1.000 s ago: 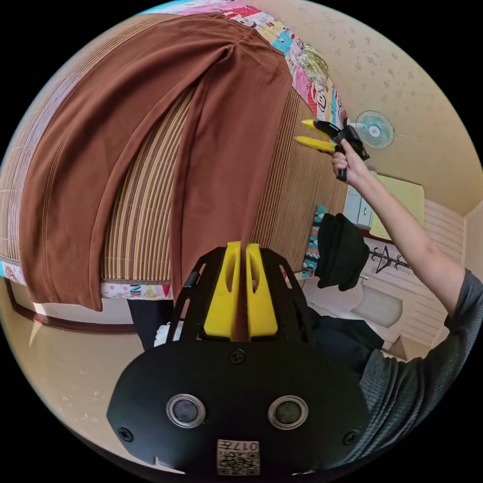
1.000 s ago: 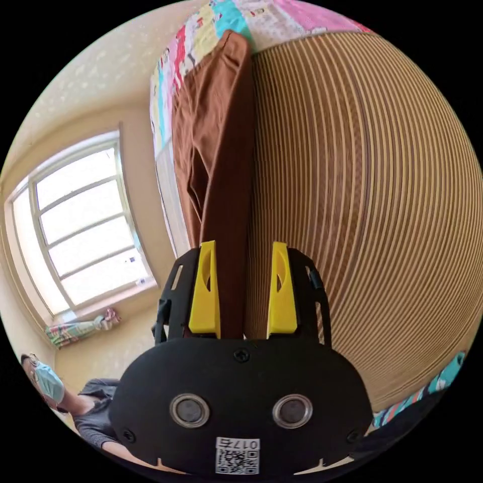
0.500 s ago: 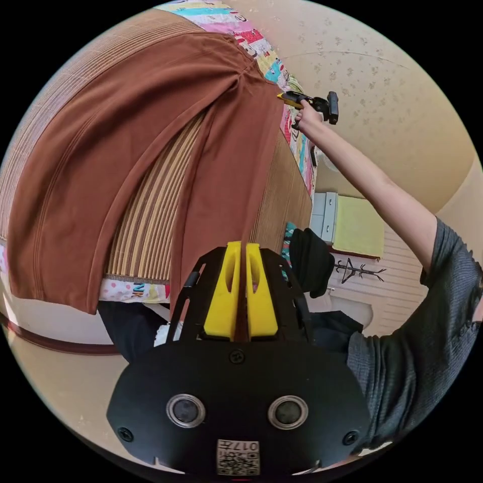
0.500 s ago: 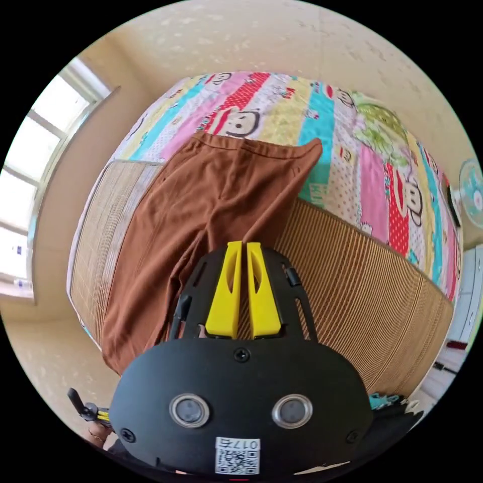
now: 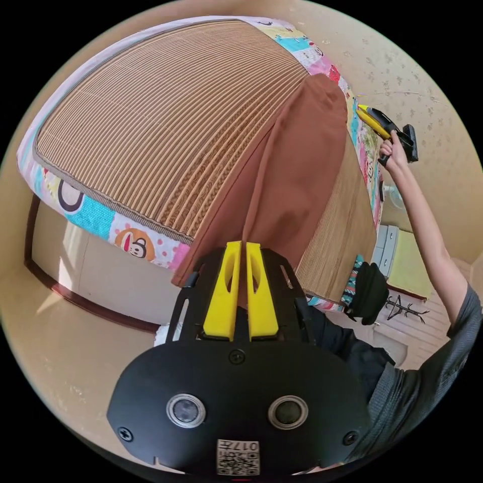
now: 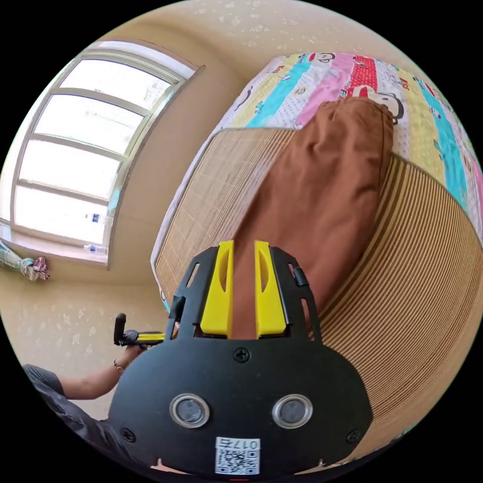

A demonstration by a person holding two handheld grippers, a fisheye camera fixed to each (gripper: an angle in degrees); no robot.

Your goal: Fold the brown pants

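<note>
change: brown pants (image 5: pixel 297 171) now doubled lengthwise on the mat (image 5: pixel 151 126), legs stacked | left gripper (image 5: pixel 240 251) clamped on hem | right gripper (image 6: pixel 244 251) slightly parted around cloth, grip uncertain | next: fold crosswise

In the right gripper view, the right gripper (image 6: pixel 244 289) has its yellow jaws a little apart with a fold of the brown pants (image 6: pixel 322 196) between them; whether they press the cloth cannot be told. The pants lie lengthwise on a striped bamboo mat (image 6: pixel 417 282), their far end on a cartoon bedsheet (image 6: pixel 302 85). At the near left, a hand (image 6: pixel 132 352) holds the left gripper (image 6: pixel 146 336). A window (image 6: pixel 85 151) is on the left.
</note>
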